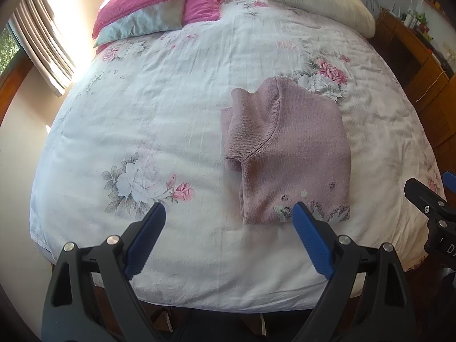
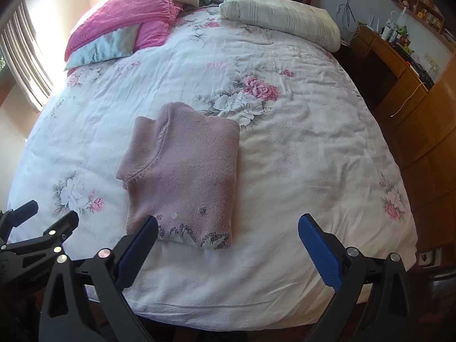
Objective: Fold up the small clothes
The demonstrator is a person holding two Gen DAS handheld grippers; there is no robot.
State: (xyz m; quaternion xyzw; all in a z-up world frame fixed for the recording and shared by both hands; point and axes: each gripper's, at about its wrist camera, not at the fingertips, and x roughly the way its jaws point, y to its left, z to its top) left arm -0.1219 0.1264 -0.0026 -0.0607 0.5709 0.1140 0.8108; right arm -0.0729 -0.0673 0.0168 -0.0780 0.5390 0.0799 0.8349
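while the left gripper (image 1: 229, 209) hung wide open and empty above the near edge of the bed (image 1: 171, 108), the left view showed the folded sweater (image 1: 287, 154) lying flat on the floral cover, just past its right finger, with the right gripper (image 1: 427, 196) at the right edge. from the right view, the right gripper (image 2: 228, 223) was likewise spread wide and held nothing, the sweater (image 2: 185, 176) lay beyond its left finger, and pillows (image 2: 122, 25) sat at the far end.
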